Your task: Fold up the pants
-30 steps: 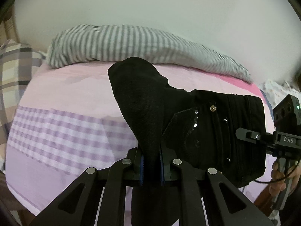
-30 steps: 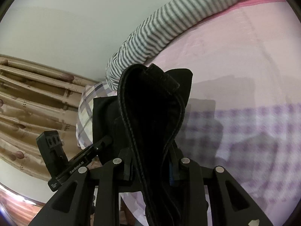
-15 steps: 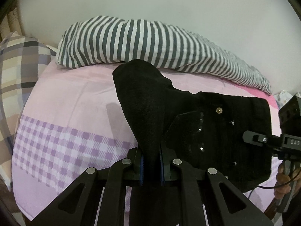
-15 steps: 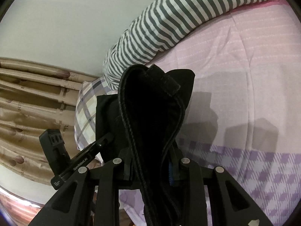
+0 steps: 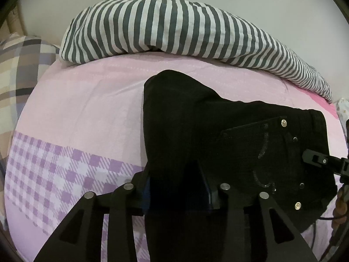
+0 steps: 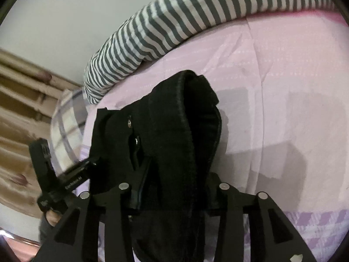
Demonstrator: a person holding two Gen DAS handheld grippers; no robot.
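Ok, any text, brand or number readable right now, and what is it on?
"GenRobot.AI": white print along the left tool, in the right wrist view; it is blurred, so the first letters are uncertain.
Buttons on the pants: any embossing is too small to read.
No other text can be read in either view.

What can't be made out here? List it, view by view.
- Left wrist view: the left tongs tips, buried in the black denim pants; the pant legs, cut off by the bottom edge.
- Left wrist view: the far wall side of the pink bedsheet, hidden by the grey-and-white striped duvet.
- Right wrist view: the right tongs grip, covered by the waistband; the beige curtain, blurred.
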